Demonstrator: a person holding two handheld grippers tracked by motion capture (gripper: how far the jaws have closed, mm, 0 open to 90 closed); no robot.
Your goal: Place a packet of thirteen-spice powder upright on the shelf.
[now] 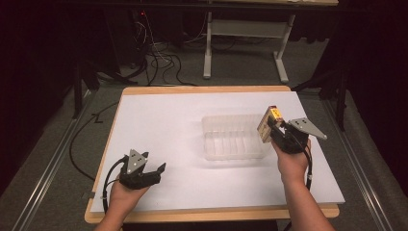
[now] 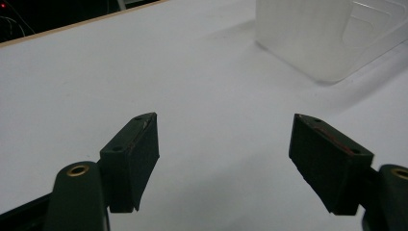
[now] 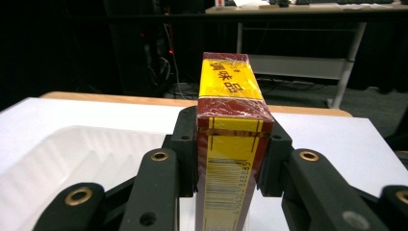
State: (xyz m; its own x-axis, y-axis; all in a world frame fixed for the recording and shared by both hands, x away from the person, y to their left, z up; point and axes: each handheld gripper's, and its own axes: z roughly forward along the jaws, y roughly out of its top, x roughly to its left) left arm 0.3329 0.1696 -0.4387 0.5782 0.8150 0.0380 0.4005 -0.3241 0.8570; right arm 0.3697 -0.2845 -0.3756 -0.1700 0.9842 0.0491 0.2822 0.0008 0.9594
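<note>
Tabletop (image 1: 168, 120): white sheet over a wood-edged board, dark room behind.
Tray (image 1: 231, 137): clear plastic, right of centre.
Left hand-held gripper (image 2: 223, 154): jaws spread wide, holding nothing, low over the sheet.
Right hand-held gripper (image 3: 226, 159): clamped on a red-and-yellow box (image 3: 231, 120), beside the tray's right end.

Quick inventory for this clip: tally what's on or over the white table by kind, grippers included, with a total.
Grippers: 2, left gripper open and empty, right gripper shut on the box
Clear plastic trays: 1, clear plastic tray on the table
Red and yellow boxes: 1, box held above the tray's right end
Total: 4
</note>
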